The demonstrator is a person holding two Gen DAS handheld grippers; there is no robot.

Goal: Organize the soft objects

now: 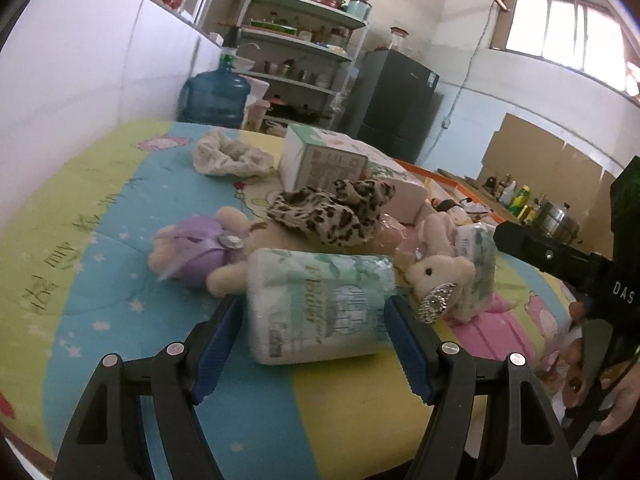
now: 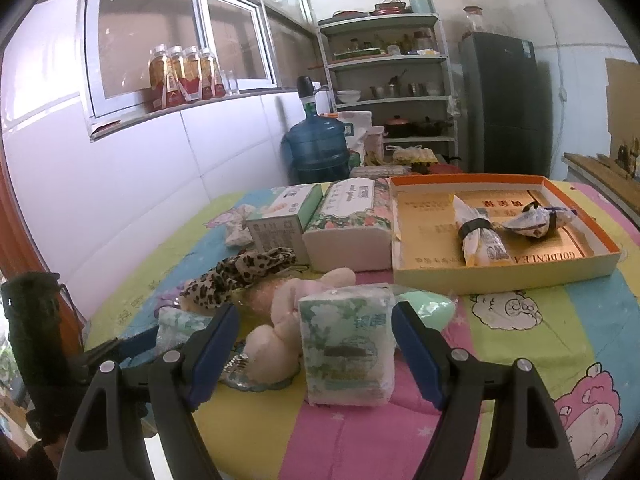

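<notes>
Two tissue packs sit framed by your grippers, one each, and neither is gripped yet. Your left gripper [image 1: 312, 320] stands spread around the lying tissue pack [image 1: 320, 304]; the pads look just beside its ends, so whether they touch I cannot tell. Your right gripper [image 2: 314, 344] is released, with the upright tissue pack [image 2: 346, 344] between its jaws and gaps on both sides. Both packs lie toward the near edge of the quilted table cover [image 2: 520, 344], among plush toys and a leopard-print cloth [image 2: 240, 272]. You appear to be at the approach-to-grasp step: next, close gently. The packs are soft, crinkled plastic, so they will likely squash. The orange-rimmed box [image 2: 600, 240] near the far right corner seems a likely destination.
</notes>
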